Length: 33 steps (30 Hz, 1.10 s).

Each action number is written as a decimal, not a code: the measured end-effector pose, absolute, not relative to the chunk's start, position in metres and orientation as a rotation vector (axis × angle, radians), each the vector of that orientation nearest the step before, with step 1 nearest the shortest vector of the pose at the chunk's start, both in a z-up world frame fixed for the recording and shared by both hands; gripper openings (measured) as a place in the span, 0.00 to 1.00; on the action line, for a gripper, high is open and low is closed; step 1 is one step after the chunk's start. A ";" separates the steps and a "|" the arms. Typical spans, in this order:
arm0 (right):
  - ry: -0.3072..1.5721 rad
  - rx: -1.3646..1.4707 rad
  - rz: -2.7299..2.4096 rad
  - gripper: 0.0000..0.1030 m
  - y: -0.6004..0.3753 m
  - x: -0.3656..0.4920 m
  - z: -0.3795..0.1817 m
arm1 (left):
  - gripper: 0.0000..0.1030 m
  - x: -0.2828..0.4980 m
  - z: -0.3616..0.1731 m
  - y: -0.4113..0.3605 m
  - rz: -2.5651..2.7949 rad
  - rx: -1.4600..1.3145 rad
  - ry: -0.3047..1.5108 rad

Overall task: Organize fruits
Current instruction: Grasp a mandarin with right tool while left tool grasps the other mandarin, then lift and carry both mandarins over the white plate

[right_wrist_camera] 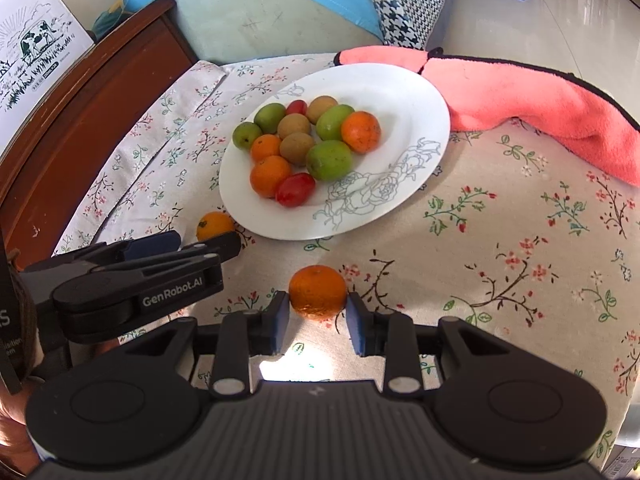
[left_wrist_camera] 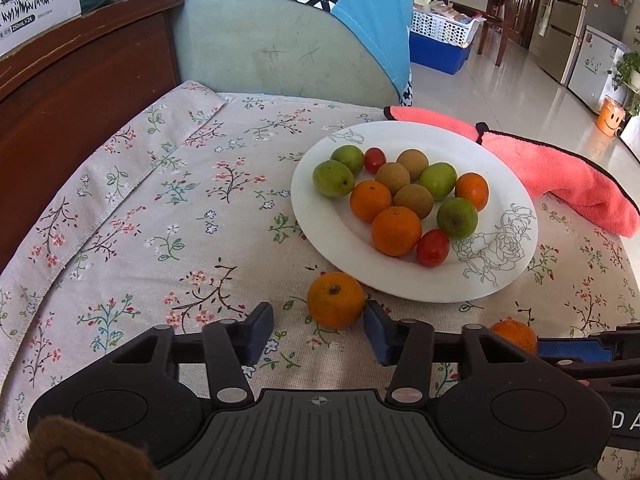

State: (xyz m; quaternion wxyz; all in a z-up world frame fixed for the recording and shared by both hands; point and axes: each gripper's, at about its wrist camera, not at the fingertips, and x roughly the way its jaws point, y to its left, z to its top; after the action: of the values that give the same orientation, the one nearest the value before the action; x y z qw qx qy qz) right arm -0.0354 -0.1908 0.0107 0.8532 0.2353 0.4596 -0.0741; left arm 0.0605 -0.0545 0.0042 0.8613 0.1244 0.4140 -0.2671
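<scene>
In the right wrist view, the right gripper sat at the lower centre of the frame with its blue pads closed against both sides of a mandarin; that fruit was gripped just above the floral tablecloth.

The left gripper filled the bottom of the left wrist view. Its jaws stood at a middling gap and were not clamped. A second mandarin lay on the cloth straight ahead of its tips, touching or almost touching the right-hand finger and clear of the left-hand one. No earlier frame showed a squeeze.

Beyond both, toward the upper middle of each frame, the white plate held the other fruit. The loose mandarin sat just beside the plate's near rim. It was round, so no axis mattered, and the left gripper was plainly the nearer one. A pink towel lay behind the plate.
</scene>
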 end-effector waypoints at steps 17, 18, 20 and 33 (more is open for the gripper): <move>0.895 0.519 -0.140 0.30 -0.197 -0.041 0.033 | 0.26 0.035 0.046 -0.048 -0.584 0.273 0.790; 0.884 0.523 -0.137 0.30 -0.199 -0.041 0.036 | 0.26 0.033 0.050 -0.049 -0.591 0.265 0.780; 0.866 0.530 -0.132 0.30 -0.202 -0.042 0.043 | 0.26 0.031 0.057 -0.050 -0.601 0.257 0.764; 0.750 0.531 -0.133 0.30 -0.230 -0.042 0.079 | 0.26 0.021 0.094 -0.073 -0.648 0.261 0.655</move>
State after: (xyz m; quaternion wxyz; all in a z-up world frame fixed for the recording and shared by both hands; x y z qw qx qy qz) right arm -0.0423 -0.2300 0.0785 0.8941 0.2562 0.3616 -0.0642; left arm 0.0210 -0.0729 0.0944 0.8876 0.1254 0.3152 -0.3116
